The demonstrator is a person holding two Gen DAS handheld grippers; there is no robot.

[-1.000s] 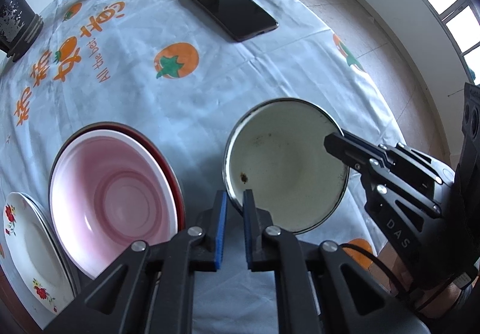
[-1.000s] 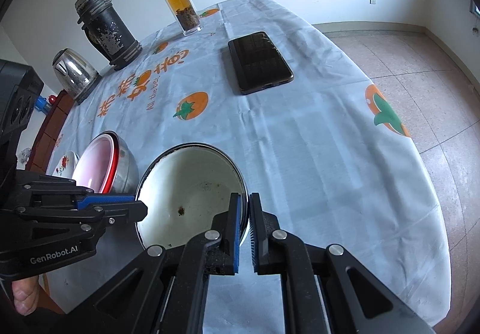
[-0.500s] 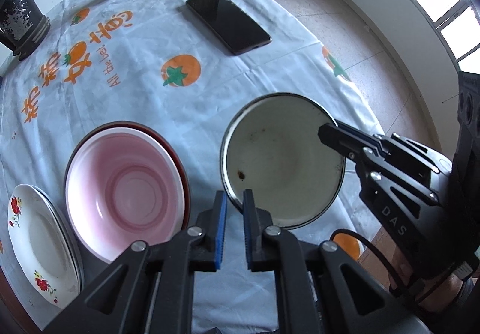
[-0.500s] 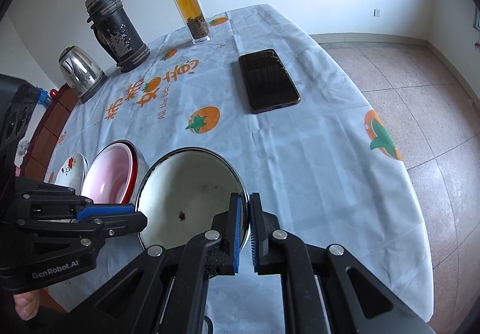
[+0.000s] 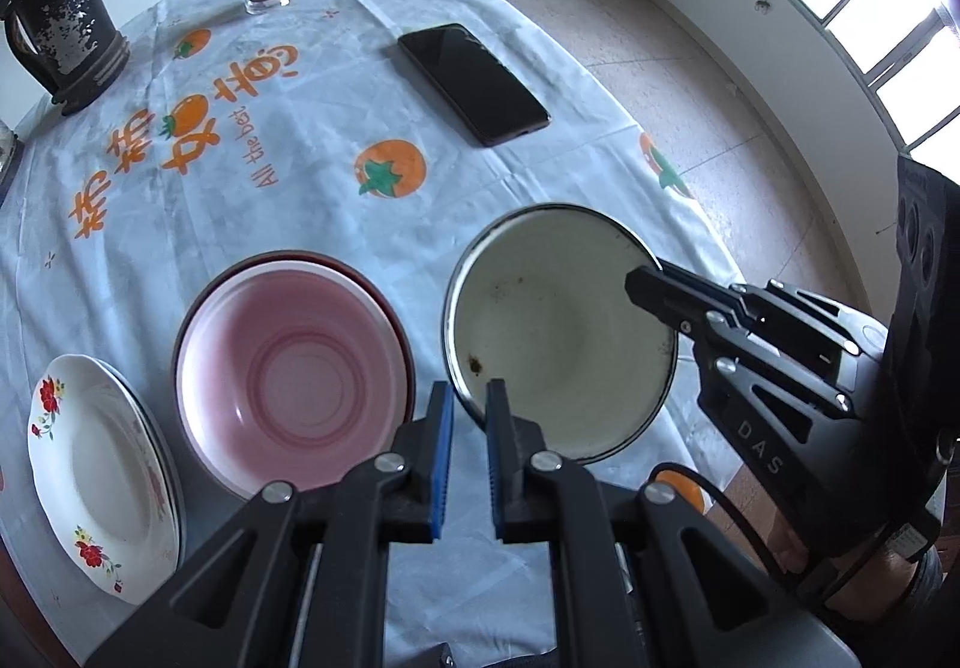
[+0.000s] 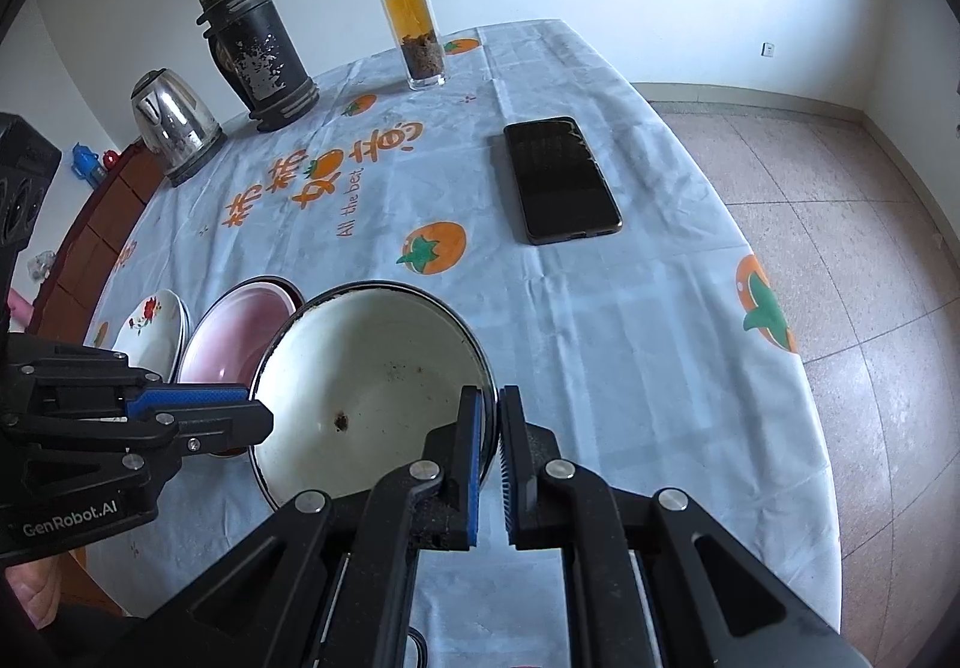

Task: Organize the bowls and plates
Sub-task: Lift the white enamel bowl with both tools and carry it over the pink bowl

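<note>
A white enamel bowl (image 5: 558,332) with a dark rim is held above the table by both grippers. My left gripper (image 5: 467,404) is shut on its near rim. My right gripper (image 6: 491,416) is shut on its right rim and shows in the left wrist view (image 5: 645,284). The bowl (image 6: 372,386) has a small brown spot inside. To its left a pink bowl (image 5: 288,374) sits nested in a dark red bowl on the table. Further left lies a stack of white flowered plates (image 5: 90,488), also seen in the right wrist view (image 6: 150,332).
A black phone (image 5: 474,83) lies on the tablecloth beyond the bowls. A glass tea bottle (image 6: 411,17), a black thermos (image 6: 258,44) and a steel kettle (image 6: 174,122) stand at the far end. The table edge (image 6: 798,428) drops to tiled floor on the right.
Both grippers have lifted the white bowl higher off the table, still holding its rim. The pink bowl and plates have not moved.
</note>
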